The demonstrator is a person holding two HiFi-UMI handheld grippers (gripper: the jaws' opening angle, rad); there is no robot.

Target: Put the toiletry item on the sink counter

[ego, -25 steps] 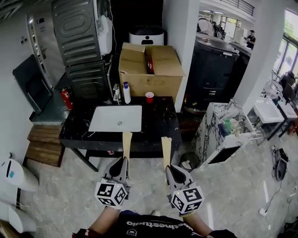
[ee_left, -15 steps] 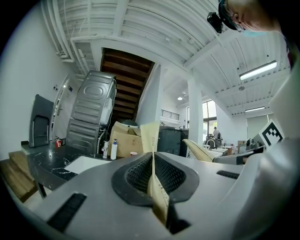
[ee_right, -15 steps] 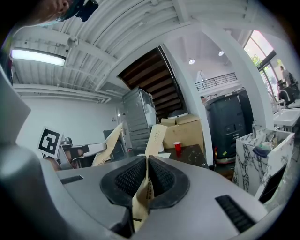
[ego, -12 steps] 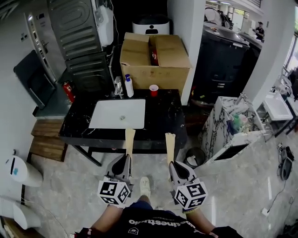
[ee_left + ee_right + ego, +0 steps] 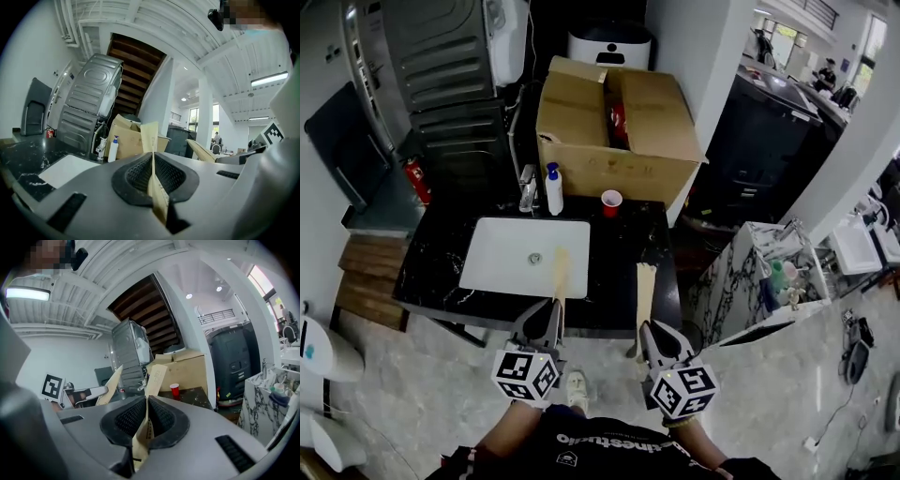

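A black marble sink counter [image 5: 623,248] with a white basin [image 5: 511,258] lies just ahead of me. My left gripper [image 5: 554,307] is shut on a flat tan paper packet [image 5: 561,272] that sticks up and reaches over the basin's right edge. The same packet [image 5: 150,140] stands upright between the closed pads in the left gripper view. My right gripper [image 5: 644,328] is shut on a second tan packet [image 5: 646,286], whose tip lies over the counter's front edge. In the right gripper view this packet [image 5: 156,376] leans right.
A faucet [image 5: 528,187], a white pump bottle [image 5: 553,190] and a red cup [image 5: 611,202] stand along the counter's back. Behind them sits a big cardboard box [image 5: 609,122]. A marble-fronted cabinet [image 5: 741,272] stands at the right, wooden steps [image 5: 370,267] at the left.
I have come closer to the counter. Both packets, which hung short of its front edge, now reach over it. Both grips are unchanged.
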